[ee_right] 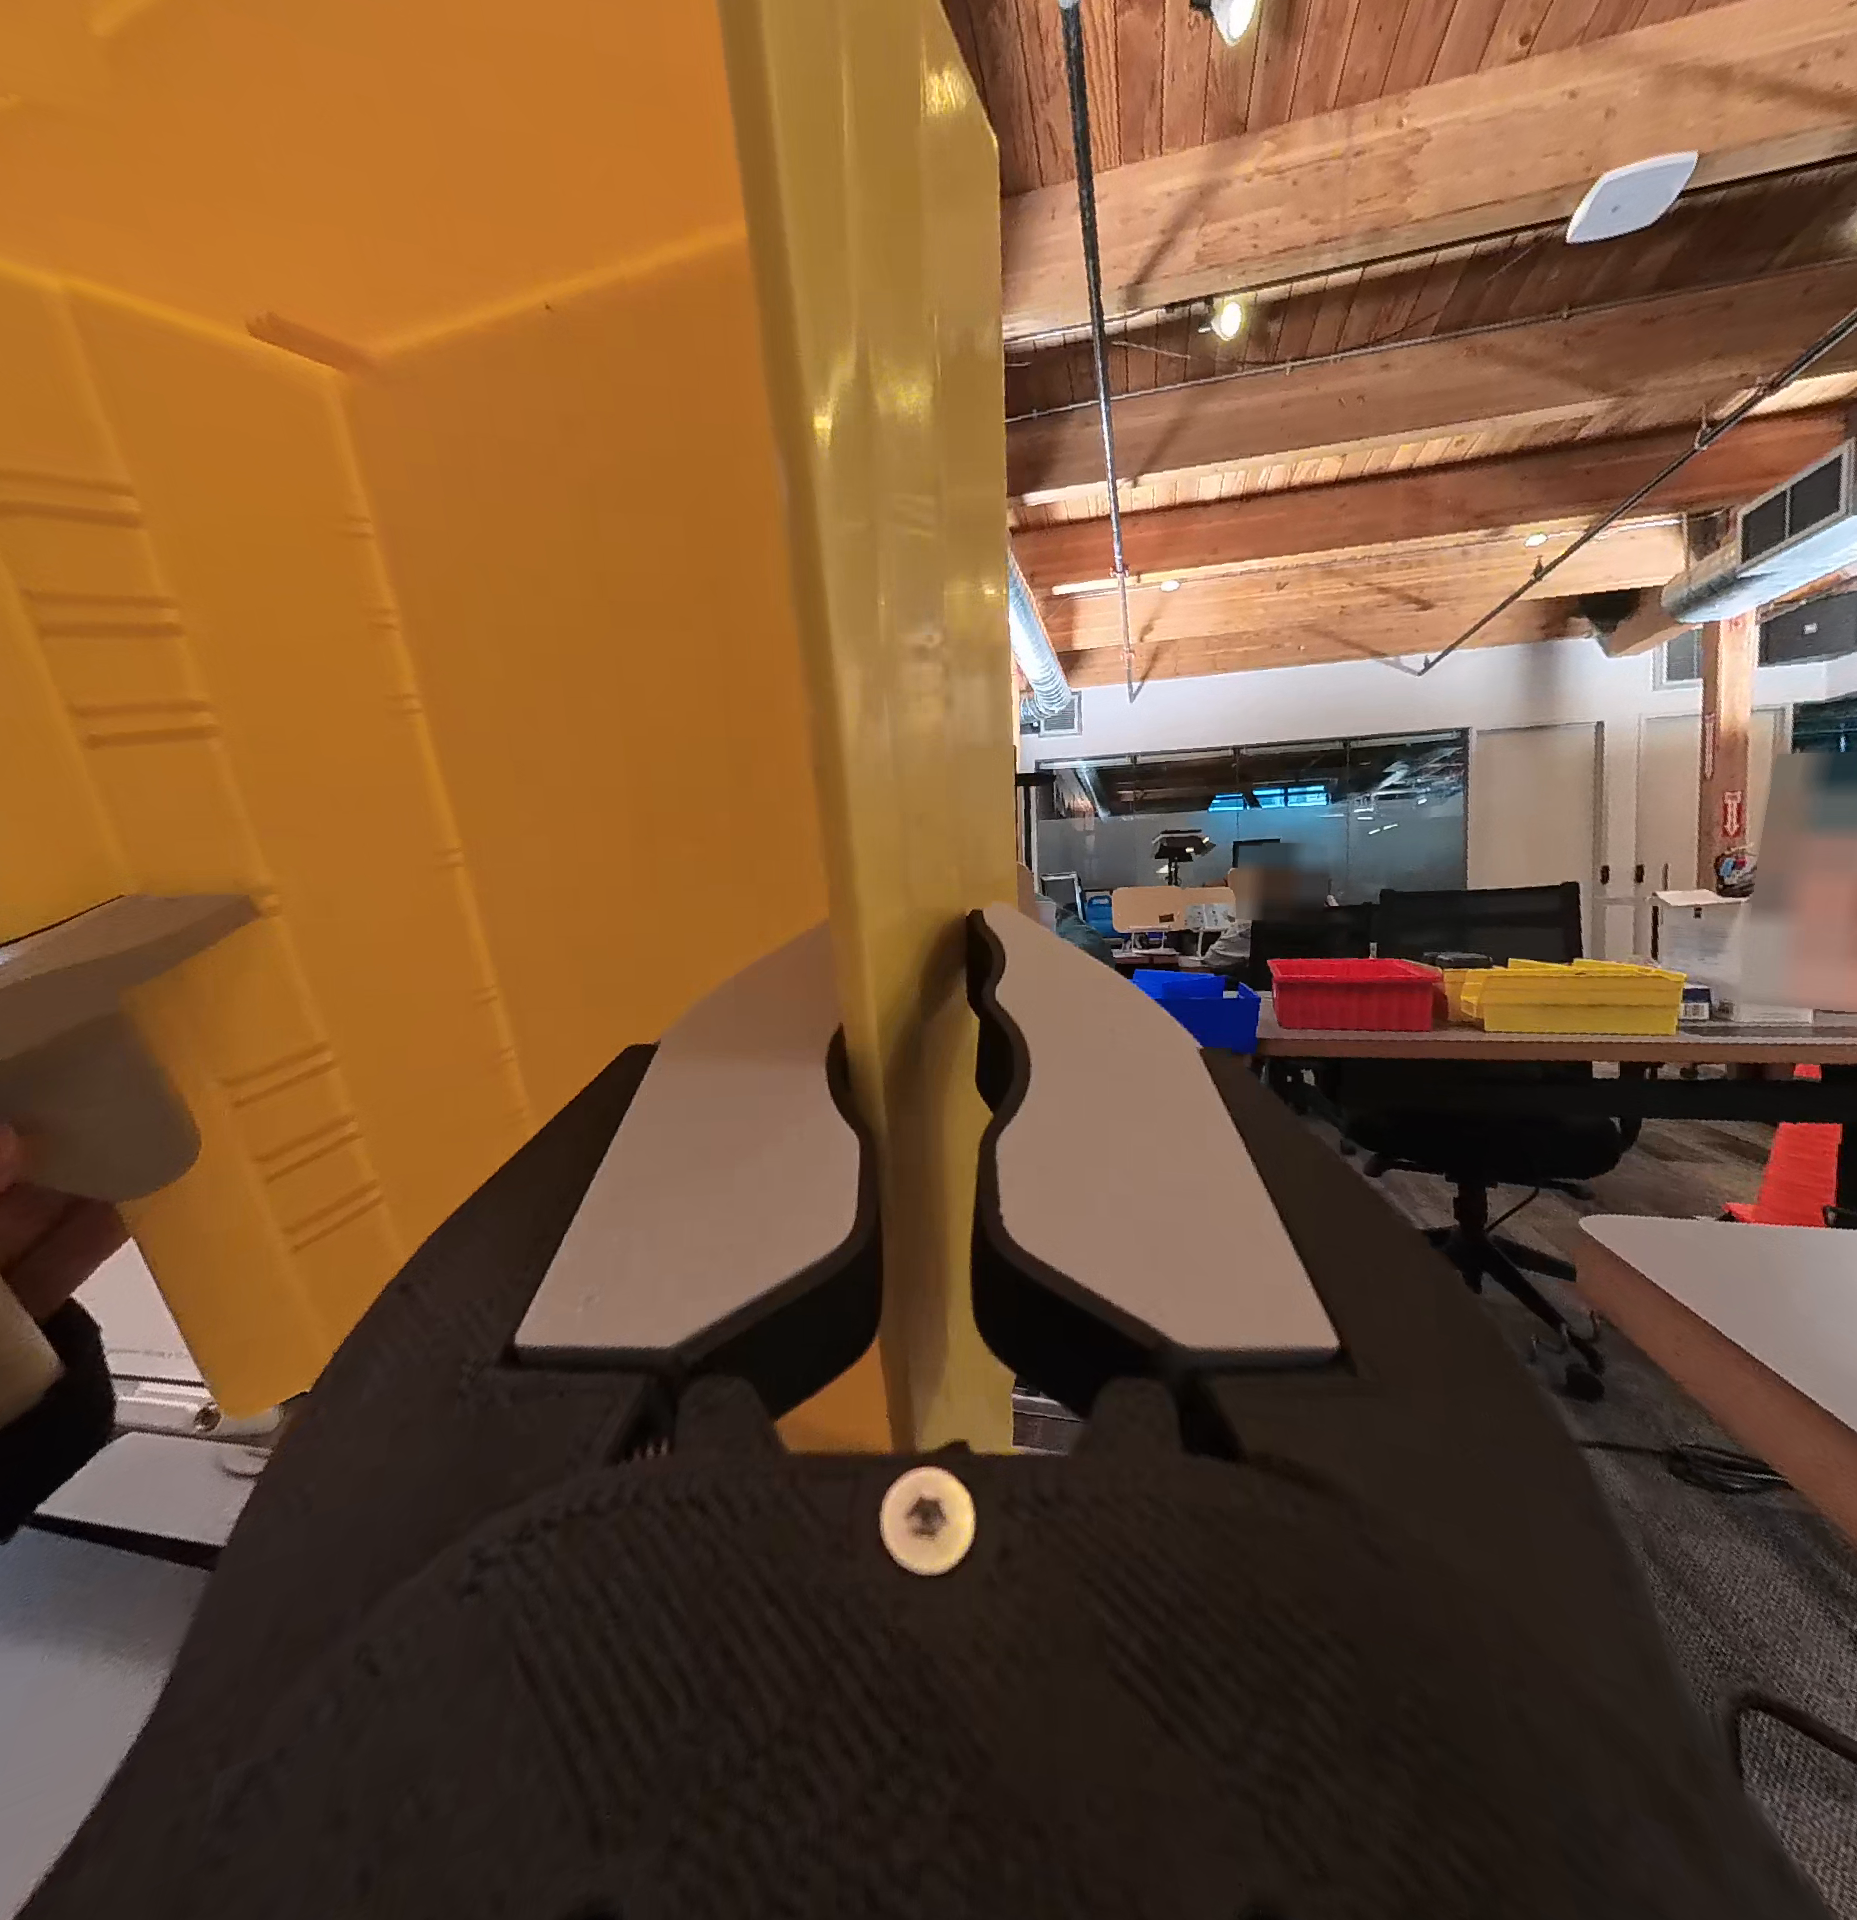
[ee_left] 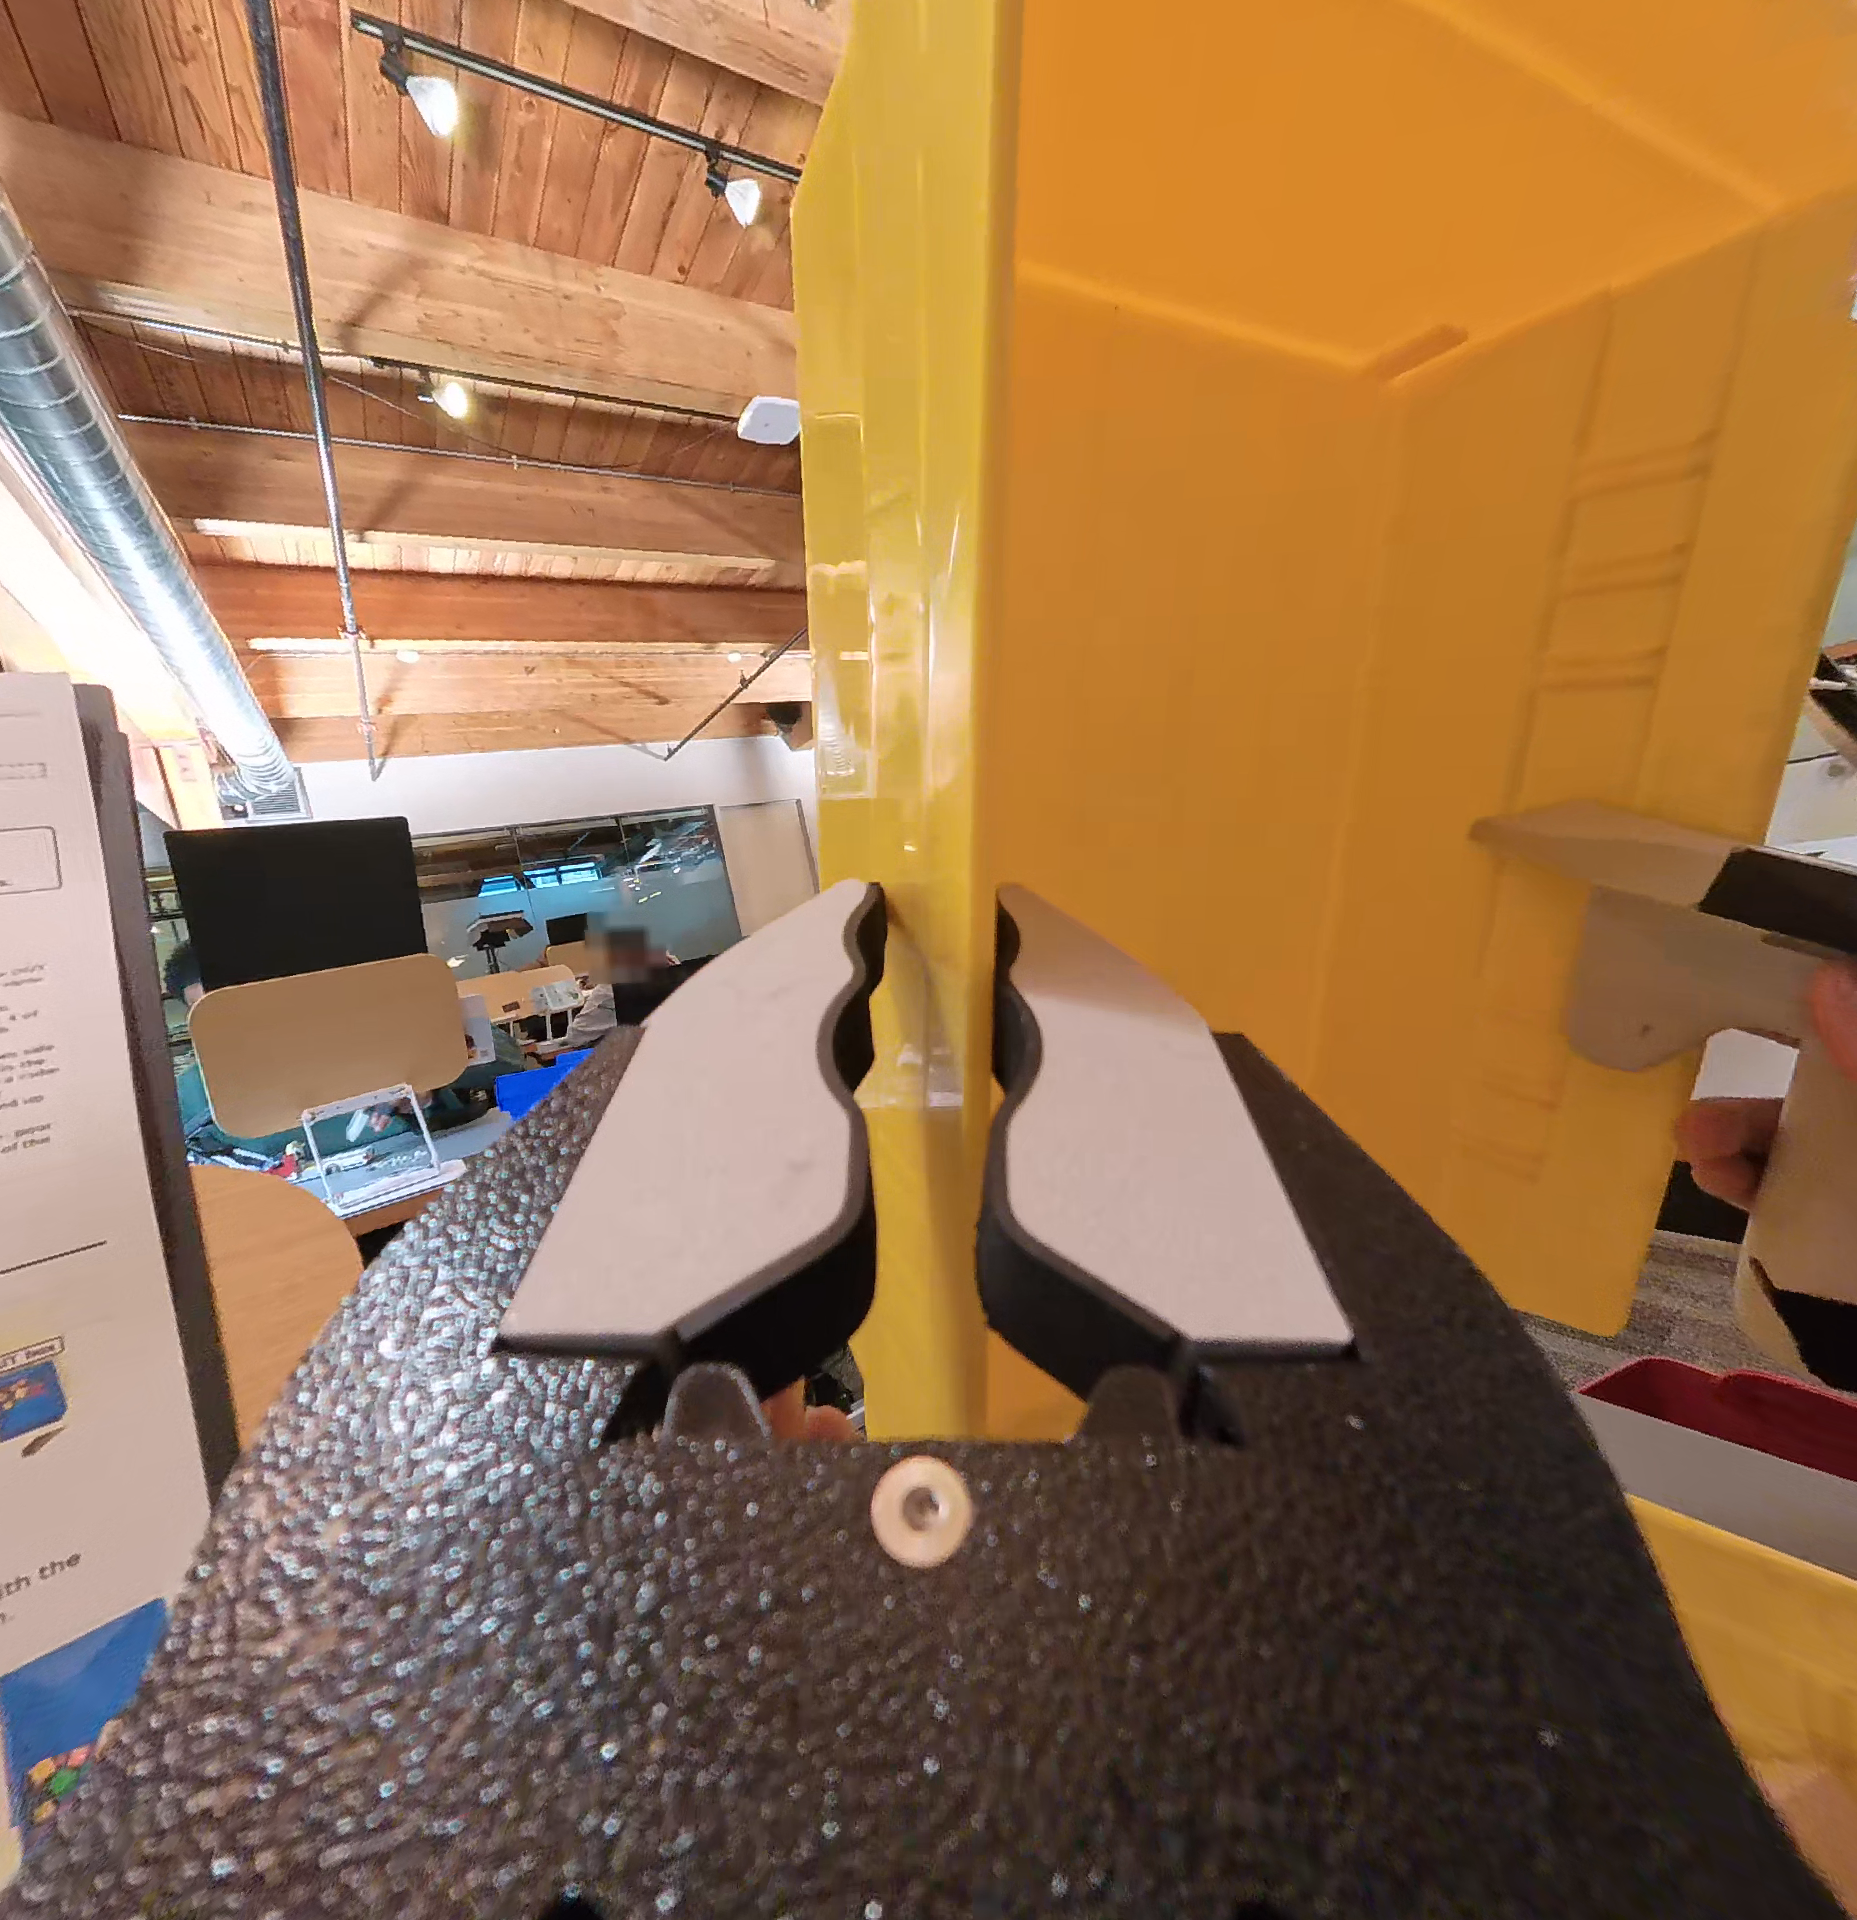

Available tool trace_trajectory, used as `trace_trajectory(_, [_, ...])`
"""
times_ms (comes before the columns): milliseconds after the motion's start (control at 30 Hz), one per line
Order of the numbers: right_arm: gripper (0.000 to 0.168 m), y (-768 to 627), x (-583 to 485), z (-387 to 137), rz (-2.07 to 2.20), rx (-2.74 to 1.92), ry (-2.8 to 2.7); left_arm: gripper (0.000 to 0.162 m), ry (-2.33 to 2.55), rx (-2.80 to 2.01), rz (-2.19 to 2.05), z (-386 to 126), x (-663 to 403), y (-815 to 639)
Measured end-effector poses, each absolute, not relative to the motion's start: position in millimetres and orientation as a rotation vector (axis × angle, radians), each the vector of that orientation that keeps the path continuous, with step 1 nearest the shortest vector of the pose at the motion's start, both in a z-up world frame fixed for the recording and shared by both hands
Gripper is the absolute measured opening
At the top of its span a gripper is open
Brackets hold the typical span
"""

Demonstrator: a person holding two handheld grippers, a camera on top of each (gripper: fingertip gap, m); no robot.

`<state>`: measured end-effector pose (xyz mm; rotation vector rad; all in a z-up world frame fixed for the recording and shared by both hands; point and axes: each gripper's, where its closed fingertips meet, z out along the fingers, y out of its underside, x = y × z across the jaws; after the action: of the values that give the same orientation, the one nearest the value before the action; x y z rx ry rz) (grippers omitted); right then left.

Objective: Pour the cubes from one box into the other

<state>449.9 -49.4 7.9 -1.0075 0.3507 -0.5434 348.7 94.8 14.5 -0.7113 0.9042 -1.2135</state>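
Observation:
A yellow plastic box (ee_left: 1215, 623) is lifted and tipped on end, with its open inside facing both cameras; it also fills the left of the right wrist view (ee_right: 488, 623). No cubes show inside it. My left gripper (ee_left: 939, 914) is shut on the box's left wall. My right gripper (ee_right: 903, 935) is shut on the opposite wall. Each gripper shows in the other's view, clamped on the far wall: the right gripper (ee_left: 1651, 935) and the left gripper (ee_right: 93, 997). Part of a red box (ee_left: 1755, 1397) shows below the yellow box at the lower right.
A printed sheet on a stand (ee_left: 30, 1143) is close on the left, with a round wooden table (ee_left: 269, 1278) behind it. A white-topped table (ee_right: 1755, 1330) stands to the right. A far table (ee_right: 1526, 1044) carries red, yellow and blue bins, with an office chair (ee_right: 1485, 1122) before it.

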Motion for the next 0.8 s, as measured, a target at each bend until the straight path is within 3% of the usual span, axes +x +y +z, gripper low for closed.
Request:
trace_trajectory(400, [0.008, -45.0, 436.9, -1.1, -0.641, -1.185, 0.485, 0.013, 0.969, -0.868, -1.127, 9.7, 337.6, 105.1])
trace_trajectory(800, [0.008, 49.5, 325.6, 19.8, -0.488, -1.451, 0.581, 0.006, 0.983, -1.194, -0.873, 36.8, 222.2, 195.3])
